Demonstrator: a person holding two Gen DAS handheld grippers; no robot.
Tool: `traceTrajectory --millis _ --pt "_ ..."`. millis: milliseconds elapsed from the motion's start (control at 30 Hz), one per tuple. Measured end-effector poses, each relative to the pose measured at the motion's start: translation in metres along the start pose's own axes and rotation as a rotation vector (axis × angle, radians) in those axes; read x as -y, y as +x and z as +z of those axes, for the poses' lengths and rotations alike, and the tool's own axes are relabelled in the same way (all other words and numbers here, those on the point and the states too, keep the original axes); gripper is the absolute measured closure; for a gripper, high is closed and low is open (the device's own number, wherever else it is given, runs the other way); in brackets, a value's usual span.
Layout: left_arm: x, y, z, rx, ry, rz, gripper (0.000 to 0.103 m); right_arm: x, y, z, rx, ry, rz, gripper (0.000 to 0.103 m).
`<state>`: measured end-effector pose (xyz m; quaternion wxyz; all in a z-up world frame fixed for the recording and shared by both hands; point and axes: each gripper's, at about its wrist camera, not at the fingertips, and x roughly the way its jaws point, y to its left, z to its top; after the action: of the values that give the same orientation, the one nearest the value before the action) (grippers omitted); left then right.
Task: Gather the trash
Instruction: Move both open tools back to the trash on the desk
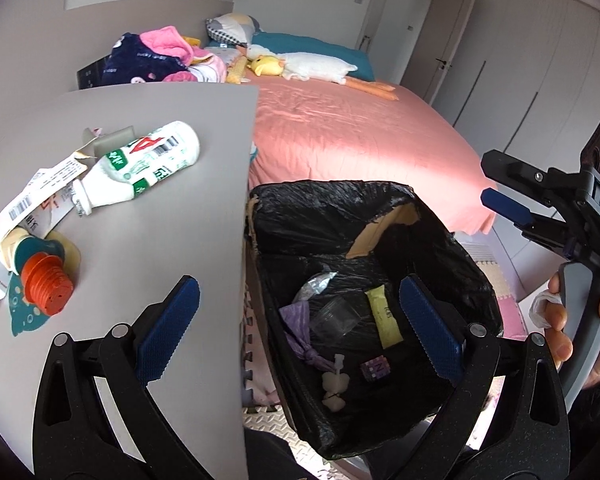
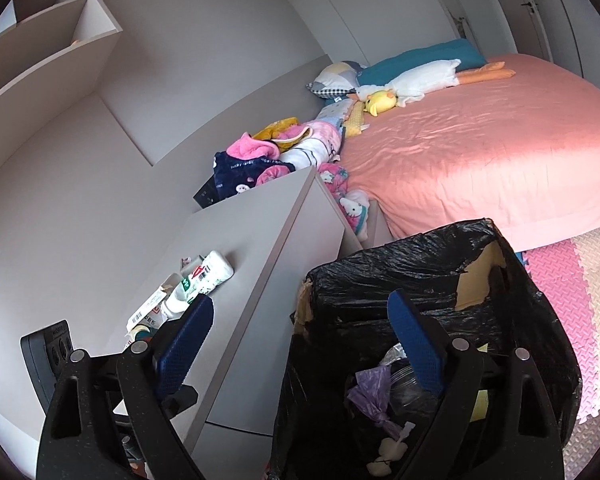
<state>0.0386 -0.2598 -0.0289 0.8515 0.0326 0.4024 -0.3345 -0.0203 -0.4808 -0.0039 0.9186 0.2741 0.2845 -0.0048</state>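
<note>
Black plastic is lining the trash bin (image 1: 440,240) standing beside the grey table (image 1: 140,200), wrappers lying inside. Both the left gripper (image 1: 300,320) and the right gripper (image 2: 300,332) are gaping wide, pinching nothing. A white bottle (image 1: 148,164) is lying on the table.

The desk (image 1: 140,240) stands left of the trash bin (image 1: 452,232), whose rim sits just beside the desk's right edge. The bed (image 1: 360,132) lies behind both. On the desk, the bottle (image 1: 148,164) lies on its side near the middle, neck toward the left edge. Torn paper packaging (image 1: 32,196) lies left of the bottle. The ridged stopper (image 1: 46,288) stands near the front-left corner, on a flat wrapper. In the bin lie a knotted bag (image 1: 300,320), a sachet (image 1: 384,316) to its right and small scraps in front. A clothes pile (image 1: 160,56) sits behind the desk's rear edge, and a plush toy (image 1: 300,64) lies at the head of the bed
</note>
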Motion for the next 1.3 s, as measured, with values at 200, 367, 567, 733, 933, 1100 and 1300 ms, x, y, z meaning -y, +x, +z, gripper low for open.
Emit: traceTrajectory --millis 200,367,567,733,933,1100,1300 --pt "-0.03 -0.007 -0.003 0.016 -0.08 0.068 0.006 -0.023 0.024 -0.006 -0.053 -0.086 0.021 0.014" --pt "-0.054 -0.013 -0.007 0.025 -0.152 0.131 0.006 -0.044 0.043 -0.009 -0.086 -0.159 0.045 0.014" --pt "-0.087 -0.016 -0.011 0.03 -0.253 0.187 0.006 -0.063 0.069 -0.012 -0.131 -0.227 0.064 0.014" --pt "-0.112 -0.017 -0.014 0.035 -0.349 0.229 0.006 -0.08 0.094 -0.014 -0.184 -0.322 0.069 0.014" --pt "-0.134 -0.015 -0.015 0.027 -0.43 0.258 0.006 -0.105 0.12 -0.016 -0.222 -0.453 0.066 0.014" --pt "-0.149 -0.011 -0.017 0.013 -0.491 0.262 0.006 -0.124 0.135 -0.016 -0.237 -0.543 0.075 0.014" --pt "-0.154 -0.013 -0.015 0.005 -0.506 0.285 0.014 -0.144 0.147 -0.018 -0.251 -0.637 0.086 0.014"
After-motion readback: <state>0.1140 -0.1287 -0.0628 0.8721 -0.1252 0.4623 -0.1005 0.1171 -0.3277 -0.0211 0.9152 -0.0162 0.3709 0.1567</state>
